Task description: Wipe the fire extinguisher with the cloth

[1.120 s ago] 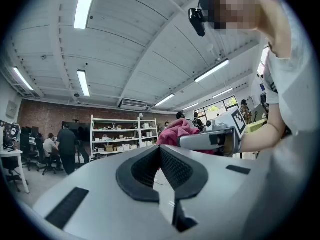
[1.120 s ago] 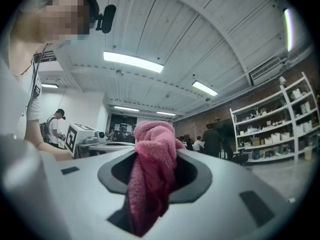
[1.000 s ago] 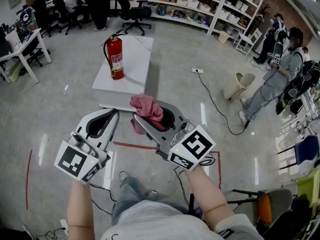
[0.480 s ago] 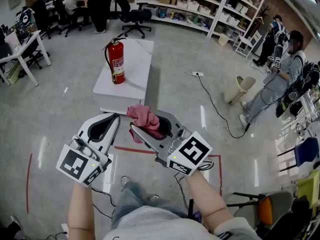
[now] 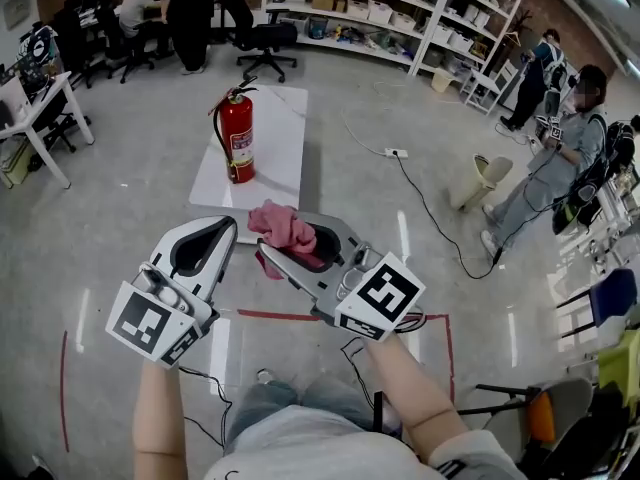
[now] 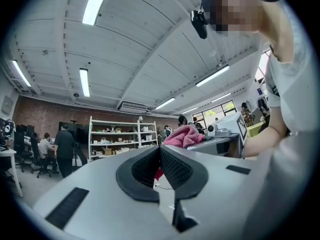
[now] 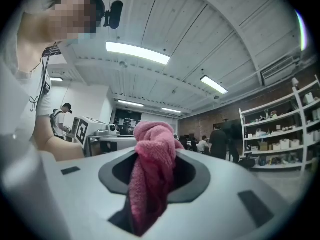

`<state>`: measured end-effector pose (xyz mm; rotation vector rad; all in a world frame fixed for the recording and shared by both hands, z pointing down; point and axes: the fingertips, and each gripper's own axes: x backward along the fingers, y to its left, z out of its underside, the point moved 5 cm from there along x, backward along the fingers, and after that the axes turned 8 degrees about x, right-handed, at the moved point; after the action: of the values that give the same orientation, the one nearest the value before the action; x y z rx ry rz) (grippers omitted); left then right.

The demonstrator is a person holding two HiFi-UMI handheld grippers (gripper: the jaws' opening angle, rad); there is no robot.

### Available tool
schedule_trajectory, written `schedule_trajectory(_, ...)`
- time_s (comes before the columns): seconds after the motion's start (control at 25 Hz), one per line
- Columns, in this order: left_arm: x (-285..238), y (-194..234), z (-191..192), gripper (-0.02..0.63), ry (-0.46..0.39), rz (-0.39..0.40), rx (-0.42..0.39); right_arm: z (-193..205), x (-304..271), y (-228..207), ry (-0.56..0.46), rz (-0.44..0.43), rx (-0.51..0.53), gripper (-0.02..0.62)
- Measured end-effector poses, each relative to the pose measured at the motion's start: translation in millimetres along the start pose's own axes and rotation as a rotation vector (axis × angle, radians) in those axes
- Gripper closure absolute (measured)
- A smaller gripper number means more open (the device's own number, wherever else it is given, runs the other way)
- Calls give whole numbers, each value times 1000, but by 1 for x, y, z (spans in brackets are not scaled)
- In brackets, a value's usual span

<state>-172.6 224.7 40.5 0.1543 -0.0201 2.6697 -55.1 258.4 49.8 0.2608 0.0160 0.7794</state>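
A red fire extinguisher [image 5: 238, 137] stands upright on a low white table [image 5: 280, 138] ahead of me in the head view. My right gripper [image 5: 283, 235] is shut on a pink cloth [image 5: 284, 225], which bunches above its jaws; the same cloth [image 7: 152, 164] fills the middle of the right gripper view. My left gripper [image 5: 229, 231] is shut with nothing in it and sits just left of the cloth. Both grippers are held up near the table's near edge, well short of the extinguisher. In the left gripper view the cloth [image 6: 183, 135] shows beyond the closed jaws.
Red tape lines [image 5: 280, 316] mark the floor below my grippers. A black cable [image 5: 430, 208] runs across the floor at right. People stand at the right [image 5: 548, 168] and sit at desks at the far left. Shelving [image 5: 400, 8] lines the back wall.
The table and extinguisher have shifted slightly closer and to the right in the head view. Both grippers keep their pose, the cloth still held in the right one.
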Motion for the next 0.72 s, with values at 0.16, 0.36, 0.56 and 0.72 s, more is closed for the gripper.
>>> schedule_trajectory(0.16,-9,27,1,597,-10,9,20,9,-18,-14,38,22,35,449)
schedule_trajectory(0.36,-30,53,9,597,-2,17,45,21,-34,-41,57,52,37,448)
schedule_trajectory(0.56,-63,86,22,597,3,-2,45,43,-53,-86,42,46,18,449)
schedule_trajectory(0.72,-101,113,16,597,4,-41,47,50,-71,-137,39,17,13,449)
